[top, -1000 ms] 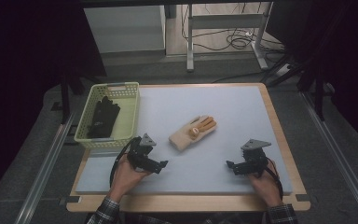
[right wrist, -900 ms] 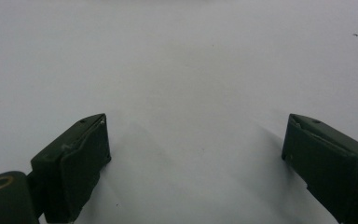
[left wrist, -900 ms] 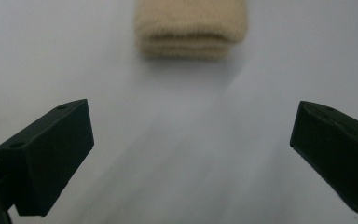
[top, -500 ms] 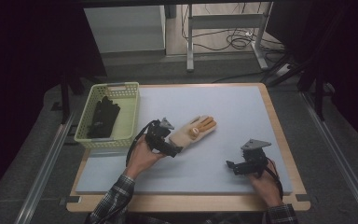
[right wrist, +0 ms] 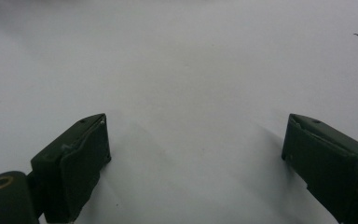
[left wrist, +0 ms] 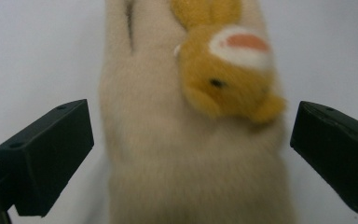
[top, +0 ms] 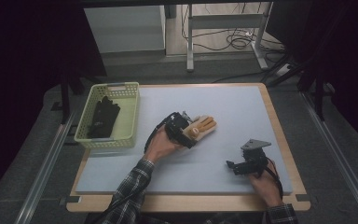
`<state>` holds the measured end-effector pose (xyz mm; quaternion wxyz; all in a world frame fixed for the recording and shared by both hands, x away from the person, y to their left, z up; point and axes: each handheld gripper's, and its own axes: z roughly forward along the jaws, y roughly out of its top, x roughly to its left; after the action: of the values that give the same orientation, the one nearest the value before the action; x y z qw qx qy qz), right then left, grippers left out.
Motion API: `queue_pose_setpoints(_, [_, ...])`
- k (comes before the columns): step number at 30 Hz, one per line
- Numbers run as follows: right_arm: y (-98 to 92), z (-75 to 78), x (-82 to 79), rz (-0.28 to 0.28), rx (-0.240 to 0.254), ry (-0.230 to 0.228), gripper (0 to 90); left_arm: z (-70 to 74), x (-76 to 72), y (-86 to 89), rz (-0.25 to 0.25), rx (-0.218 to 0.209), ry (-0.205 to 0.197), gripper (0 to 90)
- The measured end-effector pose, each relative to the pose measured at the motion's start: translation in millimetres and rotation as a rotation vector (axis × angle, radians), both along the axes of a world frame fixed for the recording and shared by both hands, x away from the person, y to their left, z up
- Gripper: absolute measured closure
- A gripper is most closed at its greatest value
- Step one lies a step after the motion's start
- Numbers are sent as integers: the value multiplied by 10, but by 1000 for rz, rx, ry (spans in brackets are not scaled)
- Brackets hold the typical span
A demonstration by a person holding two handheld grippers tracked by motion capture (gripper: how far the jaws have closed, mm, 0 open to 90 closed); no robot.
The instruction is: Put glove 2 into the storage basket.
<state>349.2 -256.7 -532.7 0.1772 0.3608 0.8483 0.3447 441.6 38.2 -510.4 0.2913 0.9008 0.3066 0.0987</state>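
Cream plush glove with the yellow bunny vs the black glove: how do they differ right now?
The cream plush glove with the yellow bunny lies flat on the grey table mat; the black glove lies inside the pale green plastic basket. The cream glove sits between the open left gripper's jaws; the black glove is untouched. Both lie flat.

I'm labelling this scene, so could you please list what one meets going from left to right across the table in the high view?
Basket with a black glove → left hand-held gripper → right hand-held gripper.
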Motion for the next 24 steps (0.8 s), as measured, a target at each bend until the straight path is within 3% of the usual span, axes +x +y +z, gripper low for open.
queue_pose_setpoints(8, [1, 0, -1, -1, 1, 2, 72, -158, 162, -124, -4, 45, 24, 0])
queue_pose_setpoints(9, [1, 0, -2, -1, 1, 2, 72, -159, 169, -118, -7, 26, 44, 12])
queue_pose_setpoints(14, [1, 0, -2, -1, 1, 2, 72, -108, 146, -86, -11, 15, 54, 198])
queue_pose_setpoints(21, [2, -1, -2, -1, 0, 1, 72, -64, 110, -45, 49, -2, 63, 514])
queue_pose_setpoints(24, [2, -1, -2, -1, 0, 1, 72, -46, 112, -25, 61, -23, 82, 566])
